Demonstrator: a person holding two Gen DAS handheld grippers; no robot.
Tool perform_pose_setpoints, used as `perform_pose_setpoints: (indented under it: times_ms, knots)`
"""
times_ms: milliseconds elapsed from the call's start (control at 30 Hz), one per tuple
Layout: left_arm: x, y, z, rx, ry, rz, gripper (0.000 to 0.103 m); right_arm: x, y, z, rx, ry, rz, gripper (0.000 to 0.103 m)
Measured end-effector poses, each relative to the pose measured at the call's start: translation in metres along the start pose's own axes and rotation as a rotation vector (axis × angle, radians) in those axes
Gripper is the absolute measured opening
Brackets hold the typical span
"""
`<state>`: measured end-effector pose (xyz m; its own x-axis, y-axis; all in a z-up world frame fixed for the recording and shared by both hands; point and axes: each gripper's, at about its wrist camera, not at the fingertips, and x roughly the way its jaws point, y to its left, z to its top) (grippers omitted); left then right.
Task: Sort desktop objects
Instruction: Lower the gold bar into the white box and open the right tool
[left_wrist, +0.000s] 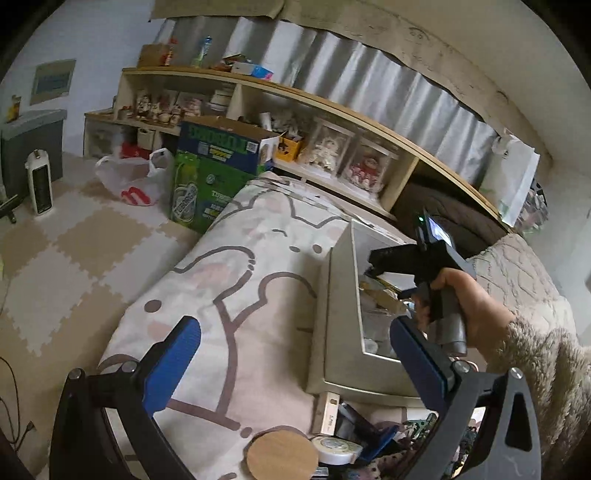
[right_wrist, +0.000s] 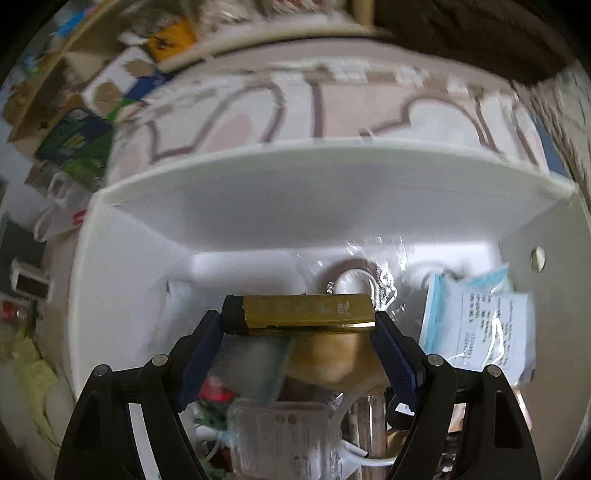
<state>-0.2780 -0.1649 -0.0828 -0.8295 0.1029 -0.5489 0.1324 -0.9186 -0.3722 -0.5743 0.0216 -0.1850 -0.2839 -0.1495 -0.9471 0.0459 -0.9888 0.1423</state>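
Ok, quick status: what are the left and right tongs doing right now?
Left tongs: open, nothing between them.
Right tongs: closed on the gold bar-shaped object, over the white bin.

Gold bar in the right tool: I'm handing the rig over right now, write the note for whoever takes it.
Right tool: shut on the gold bar, gripped end to end and held over the open white box.
Left tool: open, empty, held above the patterned blanket beside the box.
In the box already: a blue-and-white packet, a bagged white cable, other small items.
Still outside, near the left tool: round wooden disc, tape roll, mixed clutter.
Done: bar picked up and brought over the box.
Left: release the bar inside, then likely sort the remaining loose items.
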Motion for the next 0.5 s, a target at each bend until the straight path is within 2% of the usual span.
perform_pose_setpoints:
  times_ms: [167,233,300,367,467,500]
  knots:
    - [0.002,0.004,-0.001,-0.001,0.006,-0.006,0.103,0.005,-0.011,0.002,0.041,0.024,-0.001,0.082]
    - [0.003,0.003,-0.002,0.007,0.005,-0.005,0.103,-0.002,-0.009,0.001,0.009,-0.01,0.024,0.082]
    - [0.002,0.0,-0.002,0.017,0.005,0.001,0.103,-0.012,-0.008,0.001,0.009,-0.047,0.006,0.082]
    - [0.001,-0.002,-0.001,0.033,0.002,0.004,0.103,-0.019,-0.01,0.001,0.028,-0.067,-0.001,0.088]
    - [-0.001,-0.006,-0.001,0.054,-0.003,0.004,0.103,-0.03,-0.014,0.001,0.043,-0.087,0.007,0.09]
    - [-0.001,-0.008,-0.001,0.063,-0.004,0.006,0.103,-0.035,-0.015,-0.001,0.038,-0.088,0.017,0.096]
